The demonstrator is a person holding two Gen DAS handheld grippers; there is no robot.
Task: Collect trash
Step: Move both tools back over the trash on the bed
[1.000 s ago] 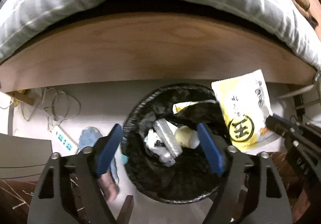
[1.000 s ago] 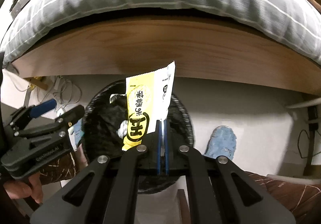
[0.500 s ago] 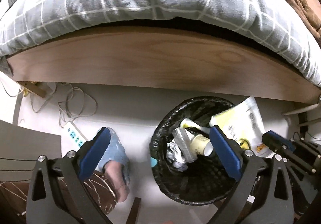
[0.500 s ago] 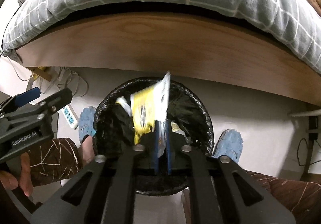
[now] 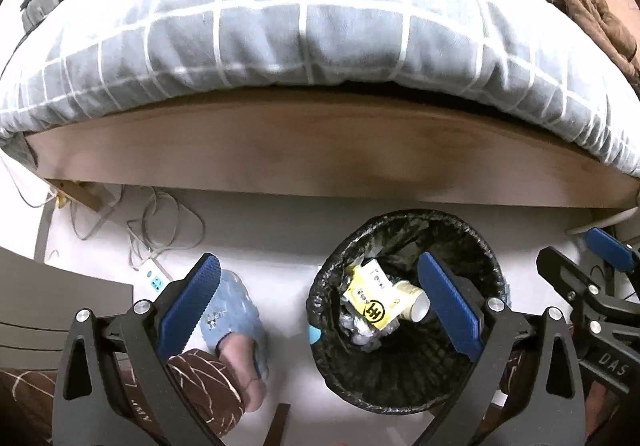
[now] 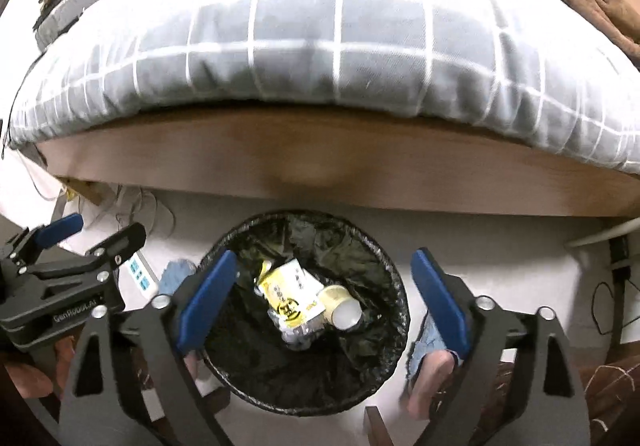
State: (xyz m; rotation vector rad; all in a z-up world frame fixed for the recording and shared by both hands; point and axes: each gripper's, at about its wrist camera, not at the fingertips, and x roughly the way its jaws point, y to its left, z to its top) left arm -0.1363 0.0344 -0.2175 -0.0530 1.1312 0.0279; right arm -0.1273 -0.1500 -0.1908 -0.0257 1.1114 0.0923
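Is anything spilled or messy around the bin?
Nothing spilled: the yellow snack wrapper lies inside the black-lined round bin. Only the tangled white cables by the white power strip look messy.

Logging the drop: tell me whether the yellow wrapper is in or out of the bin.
In. The yellow wrapper lies inside the black-lined bin atop other trash, beside a cup; both hand-held grippers are open and empty.

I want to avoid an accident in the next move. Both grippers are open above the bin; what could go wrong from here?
1. The black mesh trash bin stands between the person's feet in light blue slippers; a step might tip it.
2. The white power strip and its loose cables lie beside the left foot and could trip the person.
3. The open left gripper and open right gripper hover close together and may collide.
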